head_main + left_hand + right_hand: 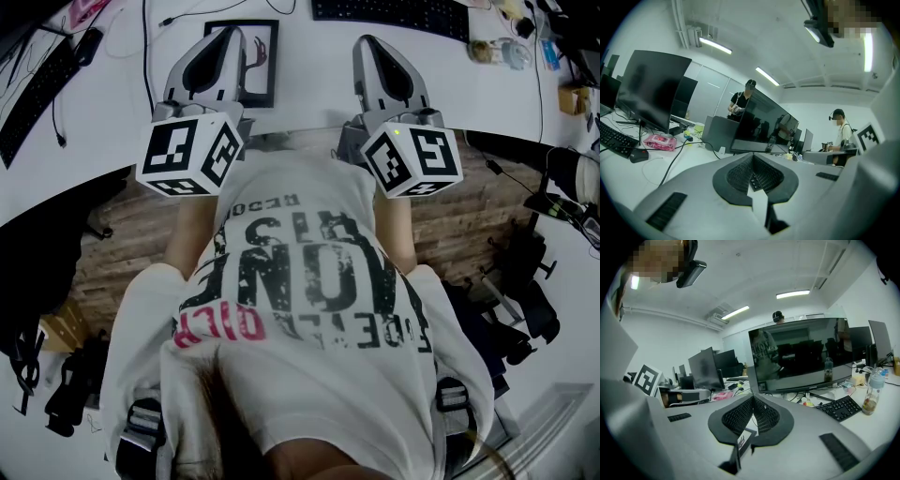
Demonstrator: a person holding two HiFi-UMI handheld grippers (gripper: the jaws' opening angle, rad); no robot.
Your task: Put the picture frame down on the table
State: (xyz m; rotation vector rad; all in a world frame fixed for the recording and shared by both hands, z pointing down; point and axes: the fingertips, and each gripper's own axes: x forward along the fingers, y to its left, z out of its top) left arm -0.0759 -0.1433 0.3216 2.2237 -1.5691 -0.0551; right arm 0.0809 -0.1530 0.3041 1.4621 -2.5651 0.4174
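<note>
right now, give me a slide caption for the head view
Left gripper and right gripper hover shut and empty; picture frame lies flat on the table.

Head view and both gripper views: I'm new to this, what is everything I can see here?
table: one, white, under everything.
picture frame: one, black, lying flat on it.
keyboards: two, black, far edge and left side.
monitors: several, black, along the table.
pouch: one, pink, near the left keyboard.
bottle: one, clear, right of a keyboard.
bystanders: two, behind the monitors.
T-shirt: one, white, printed, on the wearer.
left gripper: one, grey, fingers together, empty.
right gripper: one, grey, fingers together, empty.
</note>
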